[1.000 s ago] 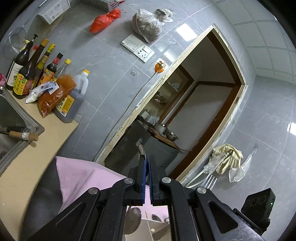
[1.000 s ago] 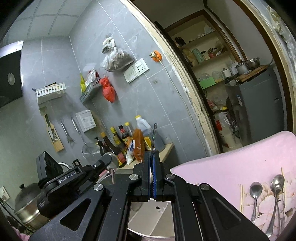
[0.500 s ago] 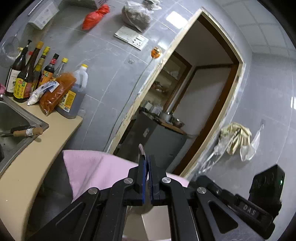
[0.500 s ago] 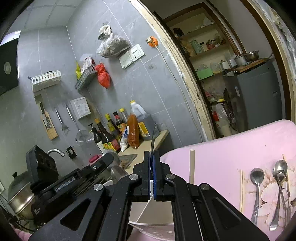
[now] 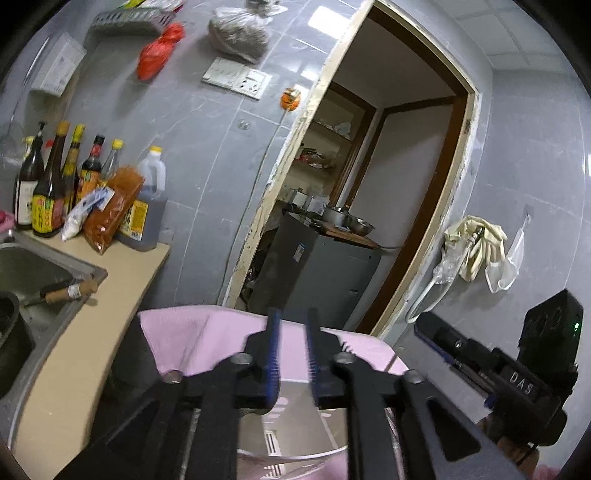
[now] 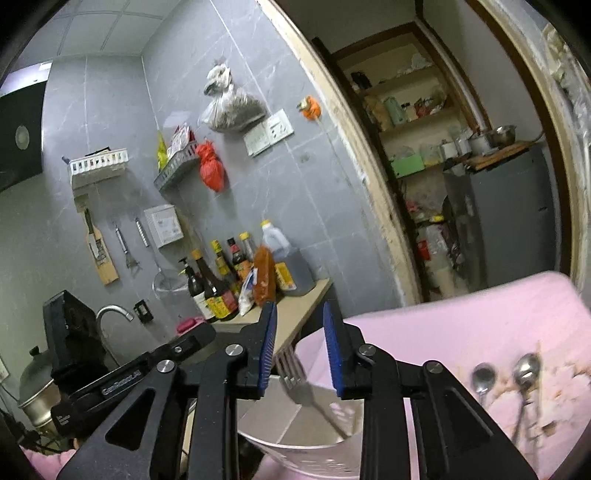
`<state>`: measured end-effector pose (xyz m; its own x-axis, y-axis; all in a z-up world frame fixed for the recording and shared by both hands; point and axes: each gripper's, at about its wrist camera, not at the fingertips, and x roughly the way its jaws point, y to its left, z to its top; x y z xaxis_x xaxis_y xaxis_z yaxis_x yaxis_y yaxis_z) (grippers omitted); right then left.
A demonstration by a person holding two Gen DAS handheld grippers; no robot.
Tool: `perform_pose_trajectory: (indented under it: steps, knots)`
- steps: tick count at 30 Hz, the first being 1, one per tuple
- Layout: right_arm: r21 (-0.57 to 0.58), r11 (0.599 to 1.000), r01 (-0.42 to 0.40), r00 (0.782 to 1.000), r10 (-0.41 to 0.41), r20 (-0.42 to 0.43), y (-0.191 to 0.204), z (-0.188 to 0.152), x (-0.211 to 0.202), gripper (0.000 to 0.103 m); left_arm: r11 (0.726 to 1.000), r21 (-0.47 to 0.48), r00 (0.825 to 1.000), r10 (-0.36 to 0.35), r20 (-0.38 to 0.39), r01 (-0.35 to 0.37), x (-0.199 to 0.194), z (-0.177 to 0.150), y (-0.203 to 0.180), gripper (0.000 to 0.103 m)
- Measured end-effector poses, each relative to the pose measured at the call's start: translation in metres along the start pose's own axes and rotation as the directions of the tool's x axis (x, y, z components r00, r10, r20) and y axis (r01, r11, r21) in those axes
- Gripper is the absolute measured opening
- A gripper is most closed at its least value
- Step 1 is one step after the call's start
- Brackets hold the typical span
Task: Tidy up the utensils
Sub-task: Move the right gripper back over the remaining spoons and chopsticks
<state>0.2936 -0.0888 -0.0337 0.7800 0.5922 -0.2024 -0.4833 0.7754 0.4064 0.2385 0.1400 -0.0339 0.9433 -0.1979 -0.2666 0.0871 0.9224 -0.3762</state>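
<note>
Right wrist view shows the right gripper (image 6: 300,345), jaws now parted after clamping a fork (image 6: 295,373), which leans inside the white holder (image 6: 314,454); the left gripper (image 5: 291,349) has likewise opened empty, so both utensils seem delivered.

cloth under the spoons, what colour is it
Pink cloth, with a floral print under the spoons; clearest in the right wrist view.

Grey tiled walls (image 5: 207,155) close in a small kitchen under a white panel ceiling (image 6: 110,33). A doorway (image 5: 373,192) with a worn pale frame opens onto a pantry with shelves (image 6: 410,122) and a grey cabinet (image 5: 314,273). A beige counter (image 5: 99,314) carries bottles (image 5: 51,184) beside a steel sink (image 5: 33,266). A socket plate (image 5: 236,77) and hanging bags (image 5: 236,35) sit on the wall.
</note>
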Motion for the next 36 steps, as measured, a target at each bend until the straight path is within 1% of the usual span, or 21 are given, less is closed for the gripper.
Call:
perform_pose_trajectory:
  steps: [1,2,4,5,7,9,10,12,13,15,16,17,21,25,29,36]
  knots:
    - [-0.006,1.0,0.018,1.0,-0.018,0.008,-0.002,0.005,-0.007,0.037,1.0,0.008,1.0,0.002,0.002,-0.002,-0.001,0.002,-0.005,0.031]
    - [-0.009,1.0,0.026,1.0,-0.026,0.017,-0.005,0.01,-0.012,0.04,1.0,0.016,1.0,0.0,0.006,0.0,-0.002,0.004,-0.013,0.036]
    - [-0.019,0.998,0.059,0.998,-0.059,0.035,-0.011,0.019,-0.024,0.051,0.999,0.034,1.0,0.004,0.009,-0.005,-0.002,0.007,-0.026,0.037]
    - [-0.028,0.996,0.079,0.996,-0.078,0.044,-0.015,0.024,-0.031,0.054,0.999,0.05,1.0,0.007,0.009,-0.007,-0.001,0.008,-0.035,0.038]
    - [-0.051,0.992,0.118,0.991,-0.115,0.063,-0.024,0.033,-0.046,0.062,0.997,0.082,1.0,0.014,0.014,-0.015,0.001,0.009,-0.053,0.043]
    - [-0.071,0.986,0.149,0.987,-0.143,0.078,-0.032,0.042,-0.057,0.069,0.994,0.108,1.0,0.013,0.022,-0.015,0.003,0.009,-0.073,0.052]
    - [-0.082,0.982,0.169,0.983,-0.162,0.087,-0.039,0.047,-0.066,0.072,0.993,0.117,1.0,0.011,0.027,-0.014,0.005,0.008,-0.082,0.054]
    - [-0.097,0.975,0.198,0.978,-0.189,0.095,-0.049,0.056,-0.077,0.076,0.991,0.131,0.999,0.016,0.037,-0.021,0.007,0.006,-0.098,0.064]
    - [-0.108,0.971,0.214,0.974,-0.203,0.1,-0.053,0.06,-0.082,0.079,0.99,0.136,0.999,0.017,0.043,-0.023,0.009,0.005,-0.105,0.067]
    - [-0.132,0.962,0.239,0.968,-0.226,0.107,-0.063,0.066,-0.093,0.084,0.989,0.147,0.998,0.022,0.054,-0.03,0.012,0.003,-0.12,0.081]
    - [-0.148,0.955,0.257,0.964,-0.242,0.112,-0.07,0.068,-0.099,0.089,0.987,0.158,0.998,0.026,0.061,-0.036,0.015,0.001,-0.13,0.083]
    - [-0.158,0.951,0.266,0.961,-0.25,0.115,-0.073,0.071,-0.103,0.09,0.985,0.168,0.997,0.029,0.067,-0.04,0.017,0.0,-0.137,0.087]
    - [-0.189,0.934,0.304,0.951,-0.287,0.114,-0.095,0.076,-0.117,0.093,0.971,0.226,0.995,0.058,0.08,-0.075,0.027,-0.009,-0.168,0.101]
    - [-0.194,0.928,0.318,0.948,-0.307,0.087,-0.122,0.076,-0.123,0.093,0.965,0.247,0.995,0.073,0.064,-0.087,0.041,-0.019,-0.186,0.101]
    - [-0.188,0.929,0.319,0.948,-0.317,0.044,-0.151,0.072,-0.122,0.093,0.961,0.262,0.996,0.082,0.023,-0.085,0.059,-0.03,-0.199,0.101]
    - [-0.141,0.936,0.322,0.943,-0.331,-0.042,-0.207,0.056,-0.115,0.093,0.959,0.271,0.994,0.095,-0.05,-0.078,0.098,-0.052,-0.213,0.101]
